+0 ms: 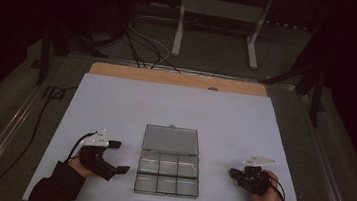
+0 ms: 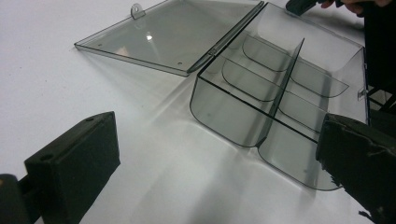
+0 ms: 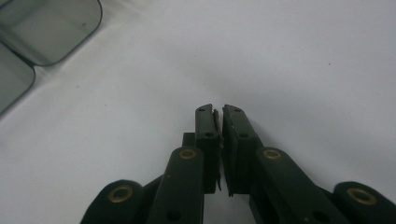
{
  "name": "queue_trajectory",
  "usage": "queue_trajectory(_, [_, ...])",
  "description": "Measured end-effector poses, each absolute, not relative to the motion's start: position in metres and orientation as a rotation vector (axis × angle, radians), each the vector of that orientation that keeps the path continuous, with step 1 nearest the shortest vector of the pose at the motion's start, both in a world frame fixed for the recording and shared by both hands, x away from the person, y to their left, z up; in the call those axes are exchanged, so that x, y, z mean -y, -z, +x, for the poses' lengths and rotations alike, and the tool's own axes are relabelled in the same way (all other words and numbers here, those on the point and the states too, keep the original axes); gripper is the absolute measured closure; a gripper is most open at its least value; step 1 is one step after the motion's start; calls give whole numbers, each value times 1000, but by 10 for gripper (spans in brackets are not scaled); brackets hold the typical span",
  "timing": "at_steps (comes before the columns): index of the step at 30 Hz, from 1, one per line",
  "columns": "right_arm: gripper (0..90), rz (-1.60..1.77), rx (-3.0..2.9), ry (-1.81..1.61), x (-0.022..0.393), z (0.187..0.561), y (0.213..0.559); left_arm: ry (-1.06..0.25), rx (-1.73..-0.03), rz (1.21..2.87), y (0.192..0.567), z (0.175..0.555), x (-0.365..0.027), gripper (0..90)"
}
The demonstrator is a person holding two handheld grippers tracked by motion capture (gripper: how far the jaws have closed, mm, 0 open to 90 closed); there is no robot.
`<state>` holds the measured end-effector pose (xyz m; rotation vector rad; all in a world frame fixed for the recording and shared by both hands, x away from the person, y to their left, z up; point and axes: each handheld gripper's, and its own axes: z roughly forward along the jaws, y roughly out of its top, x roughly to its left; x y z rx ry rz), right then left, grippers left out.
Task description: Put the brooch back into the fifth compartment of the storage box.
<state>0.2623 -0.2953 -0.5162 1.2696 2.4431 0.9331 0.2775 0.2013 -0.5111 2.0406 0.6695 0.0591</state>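
Clear divided box (image 1: 167, 175) lid open on white table (image 1: 115, 109), left gripper (image 1: 116, 157) gaping, right gripper (image 1: 233, 173) closed

One clear plastic box (image 1: 168, 173) on the white table (image 1: 116, 104), and it's the only container out here, sitting between the two tools. Count its compartments: six, in two rows of three. One lid (image 1: 171, 139), flipped open flat on the far side of the box from the tools, with one small tab on its outer edge. Two grippers in play: the left gripper (image 1: 119, 156) with its two black jaws spread wide, the right gripper (image 1: 231, 172) with its two jaws pressed together, nothing between them. Two hands, one per tool.
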Motion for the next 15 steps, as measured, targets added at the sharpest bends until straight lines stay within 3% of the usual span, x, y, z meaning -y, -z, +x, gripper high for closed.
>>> queue_trajectory(15, [849, 1267, -2428, -1024, 295, 261, 505, -63, -672, 2034, 510, 278, -203, 15])
